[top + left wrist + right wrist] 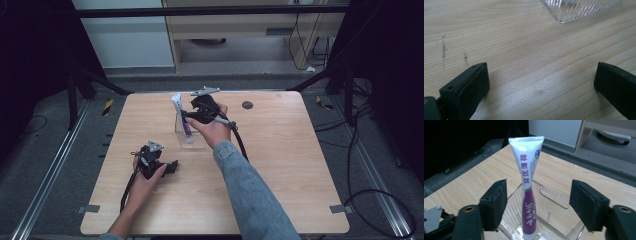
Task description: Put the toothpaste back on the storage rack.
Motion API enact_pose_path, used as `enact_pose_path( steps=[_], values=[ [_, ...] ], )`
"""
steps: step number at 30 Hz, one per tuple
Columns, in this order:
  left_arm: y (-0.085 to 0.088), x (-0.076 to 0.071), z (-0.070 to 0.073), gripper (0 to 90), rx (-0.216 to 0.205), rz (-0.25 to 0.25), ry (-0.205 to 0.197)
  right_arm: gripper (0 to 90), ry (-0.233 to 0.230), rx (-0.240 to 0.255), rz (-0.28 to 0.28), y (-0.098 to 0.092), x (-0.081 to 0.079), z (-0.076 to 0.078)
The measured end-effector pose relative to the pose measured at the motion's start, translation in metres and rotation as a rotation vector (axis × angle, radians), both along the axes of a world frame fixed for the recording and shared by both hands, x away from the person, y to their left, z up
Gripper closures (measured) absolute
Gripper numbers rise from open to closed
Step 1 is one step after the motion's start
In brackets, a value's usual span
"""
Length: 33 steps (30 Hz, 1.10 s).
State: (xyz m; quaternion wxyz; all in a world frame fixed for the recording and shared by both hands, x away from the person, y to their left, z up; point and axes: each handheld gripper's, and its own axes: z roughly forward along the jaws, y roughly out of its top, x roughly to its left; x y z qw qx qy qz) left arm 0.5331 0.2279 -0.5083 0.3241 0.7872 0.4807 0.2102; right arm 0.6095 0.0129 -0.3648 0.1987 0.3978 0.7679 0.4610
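Observation:
A white and purple toothpaste tube (181, 117) (528, 182) stands upright, cap down, in a clear plastic container (194, 142) (554, 197) at the table's far middle. My right gripper (187, 116) (537, 202) is open beside it. In the right gripper view its two black pads sit on either side of the tube with a gap on each side, touching nothing. My left gripper (172, 166) (541, 82) rests low over the table at the near left, jaws wide apart with bare wood between them. A ribbed corner of the clear container (574, 8) lies ahead of it.
The wooden table (280, 165) carries a small dark round disc (247, 105) near the far edge. The person's right forearm in a denim sleeve (250, 195) crosses the table's middle. Black cables (380, 195) lie on the floor at right.

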Motion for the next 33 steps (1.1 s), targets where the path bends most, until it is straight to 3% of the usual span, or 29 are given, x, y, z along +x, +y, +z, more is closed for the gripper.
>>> enact_pose_path(
  steps=[13,24,33],
  values=[
    [0.000,0.000,0.000,0.0,0.001,-0.001,0.000,14.9,-0.029,-0.035,0.015,-0.018,0.001,0.009],
    [0.000,0.000,0.000,0.0,-0.002,0.000,0.000,12.1,-0.031,-0.054,0.001,-0.037,0.001,0.011],
    [0.000,0.000,0.000,0.0,-0.004,0.002,0.001,13.1,-0.023,-0.070,-0.032,-0.058,-0.007,0.003]
  ],
)
